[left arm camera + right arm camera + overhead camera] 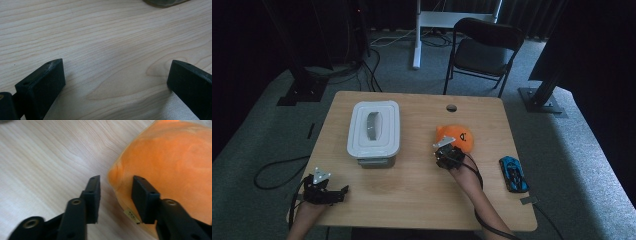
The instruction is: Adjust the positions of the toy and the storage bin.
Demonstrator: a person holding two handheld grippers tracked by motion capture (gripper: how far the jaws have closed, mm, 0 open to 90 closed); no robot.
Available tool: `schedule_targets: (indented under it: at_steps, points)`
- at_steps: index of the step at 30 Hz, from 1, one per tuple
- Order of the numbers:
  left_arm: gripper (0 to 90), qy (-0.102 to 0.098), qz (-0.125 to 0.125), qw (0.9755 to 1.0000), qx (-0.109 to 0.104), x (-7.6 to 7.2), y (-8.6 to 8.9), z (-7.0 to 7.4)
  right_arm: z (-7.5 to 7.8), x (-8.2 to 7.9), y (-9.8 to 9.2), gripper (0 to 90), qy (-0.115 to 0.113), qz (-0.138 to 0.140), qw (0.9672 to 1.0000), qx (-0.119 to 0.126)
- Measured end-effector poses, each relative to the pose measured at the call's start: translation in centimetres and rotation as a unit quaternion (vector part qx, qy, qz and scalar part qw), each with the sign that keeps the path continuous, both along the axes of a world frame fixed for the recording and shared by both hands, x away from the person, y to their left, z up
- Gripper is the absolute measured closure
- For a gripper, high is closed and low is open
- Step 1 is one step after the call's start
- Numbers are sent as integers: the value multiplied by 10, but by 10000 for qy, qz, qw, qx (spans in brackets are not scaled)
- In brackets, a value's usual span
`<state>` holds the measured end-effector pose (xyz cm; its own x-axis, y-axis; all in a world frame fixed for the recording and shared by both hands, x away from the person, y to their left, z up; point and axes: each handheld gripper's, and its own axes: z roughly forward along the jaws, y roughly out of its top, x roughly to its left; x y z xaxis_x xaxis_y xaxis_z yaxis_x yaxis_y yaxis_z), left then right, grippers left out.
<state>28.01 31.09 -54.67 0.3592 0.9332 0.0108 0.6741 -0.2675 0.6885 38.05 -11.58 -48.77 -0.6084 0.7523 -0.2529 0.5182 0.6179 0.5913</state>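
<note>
An orange plush toy [459, 136] lies right of centre on the wooden table [412, 185]. My right gripper [446, 151] is at its near-left edge. In the right gripper view the plush toy [170, 157] has its rounded edge between the jaws of my right gripper [117, 192]. The right jaw rests against the fabric, while a small gap separates the left jaw from it, so the gripper is open. My left gripper [343, 190] sits low at the table's near-left corner. In its own view the left gripper [116, 75] is wide open over bare wood.
A white lidded container [373, 129] stands left of centre; its base [162, 2] shows at the top of the left gripper view. A blue toy car [513, 173] lies near the right edge. A black chair [484, 50] stands behind the table.
</note>
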Motion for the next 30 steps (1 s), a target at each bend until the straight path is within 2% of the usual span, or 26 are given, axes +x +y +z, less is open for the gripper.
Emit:
schedule_targets:
  at_steps: [3, 4, 5, 6, 7, 9, 11, 12, 13, 14, 16, 17, 18, 20, 22, 23, 24, 26, 28, 30]
  points:
    - [19, 0, -1, 10000, 1, 0, 0, 0, -3, 1, 7, 571, -113, -51, 9996, -252]
    - [19, 0, -2, 10000, 1, 0, 0, 0, -7, 0, 15, 569, -262, -103, 9982, -525]
    - [19, 0, -1, 10000, 1, 0, 0, 0, -9, 1, 19, 578, -322, -117, 9971, -676]
    - [19, 0, -1, 10000, 1, 0, 0, 0, -11, 1, 23, 600, -426, -172, 9956, -823]
    - [19, 0, 0, 10000, 0, 0, 0, 0, -14, 3, 26, 694, -575, -295, 9931, -978]
    - [19, 1, -1, 10000, 1, 0, 0, 0, -14, 5, 26, 721, -563, -339, 9937, -912]
    - [19, 0, -1, 10000, 1, 0, 0, 0, -13, 10, 21, 900, -499, -450, 9949, -747]
    - [19, 0, 0, 10000, 0, 0, 0, 0, -13, 10, 21, 900, -499, -450, 9949, -747]
    - [19, 0, -1, 10000, 1, 0, 0, 0, -12, 12, 15, 900, -300, -429, 9973, -521]
    - [19, 1, 0, 10000, 1, 0, 0, 0, -12, 12, 15, 900, -300, -429, 9973, -521]
    - [19, 0, -1, 10000, 1, 0, 0, 0, -8, 12, 6, 900, -80, -377, 9991, -186]
    - [19, 1, -1, 10000, 2, 0, 0, 0, -8, 12, 6, 900, -80, -377, 9991, -186]
    - [19, 1, -1, 10000, 1, 0, 0, 0, -6, 12, -2, 900, 147, -337, 9993, 77]
    - [19, 1, -1, 10000, 2, 0, 0, 0, -8, 11, -12, 900, 386, -325, 9984, 262]
    - [19, 1, -1, 10000, 1, 0, 0, 0, -11, 9, -24, 900, 530, -385, 9971, 375]
    - [19, 1, -1, 10000, 1, 0, 0, 0, -11, 9, -24, 900, 530, -385, 9971, 375]
    - [19, 1, -1, 10000, 1, 0, 0, 0, -12, 8, -36, 900, 539, -531, 9955, 575]
    - [19, 1, 0, 10000, 1, 0, 0, 0, -11, 8, -42, 900, 507, -596, 9956, 524]
    - [19, 0, -1, 10000, 1, 0, 0, 0, -10, 11, -60, 900, 559, -878, 9930, 560]
    - [19, 0, -1, 10000, 0, 0, 0, 0, -10, 14, -75, 900, 509, -1154, 9900, 631]
